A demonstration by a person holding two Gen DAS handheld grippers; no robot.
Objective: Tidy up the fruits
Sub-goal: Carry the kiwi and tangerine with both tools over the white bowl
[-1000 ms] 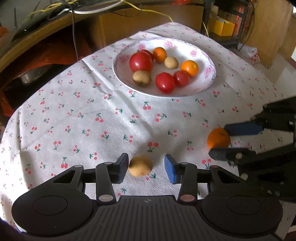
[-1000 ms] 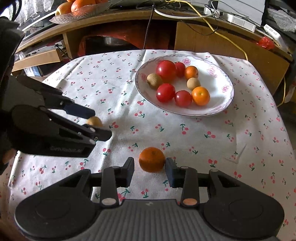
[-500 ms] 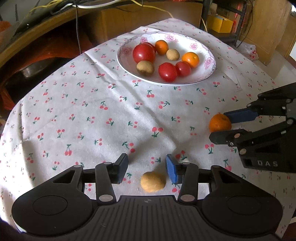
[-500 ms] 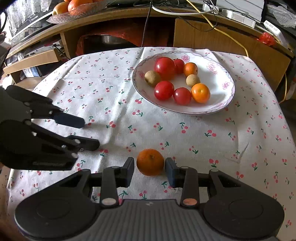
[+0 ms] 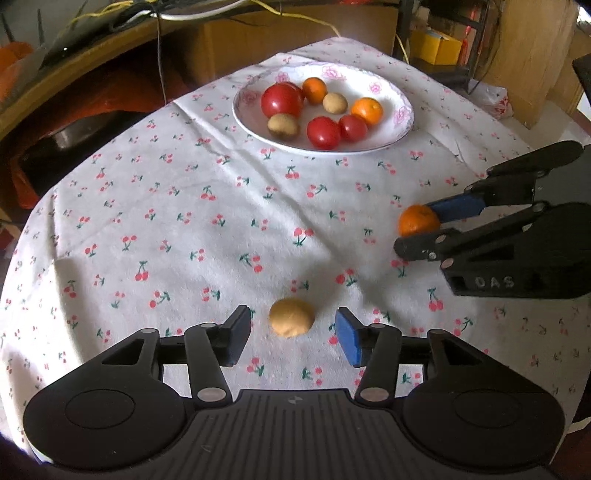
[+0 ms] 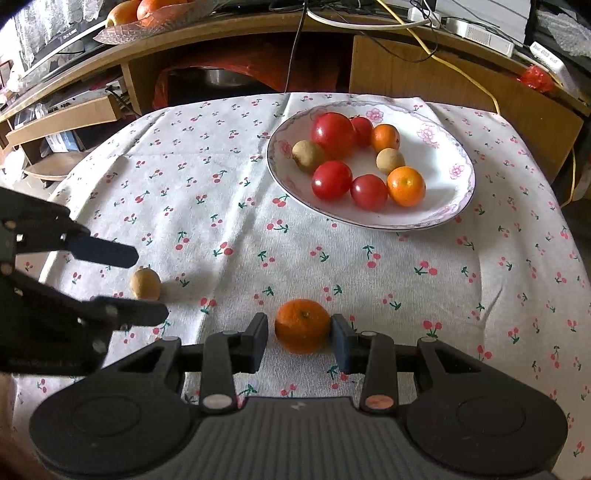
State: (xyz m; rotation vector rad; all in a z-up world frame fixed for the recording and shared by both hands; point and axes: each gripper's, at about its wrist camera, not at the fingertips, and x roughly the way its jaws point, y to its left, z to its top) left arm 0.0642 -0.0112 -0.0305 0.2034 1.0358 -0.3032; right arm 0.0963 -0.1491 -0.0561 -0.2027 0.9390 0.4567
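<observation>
left wrist: claw [image 5: 291, 338] opening round tan fruit [image 5: 291, 317], untouched.

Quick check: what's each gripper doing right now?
Left gripper: jaws opening, tan fruit loose between them.
Right gripper: around the orange; grip cannot be told.

A wooden desk [image 6: 424, 70] curves behind the counter, its top strewn with a yellow cable [image 6: 454, 62], a white power strip [image 6: 487, 35] and a glass dish of oranges [image 6: 147, 14]. Red cloth [image 6: 240, 70] fills the shadowed hollow underneath. Off to one side, pale floor [image 5: 550, 122] shines in daylight beside yellow boxes [image 5: 436, 46].
</observation>
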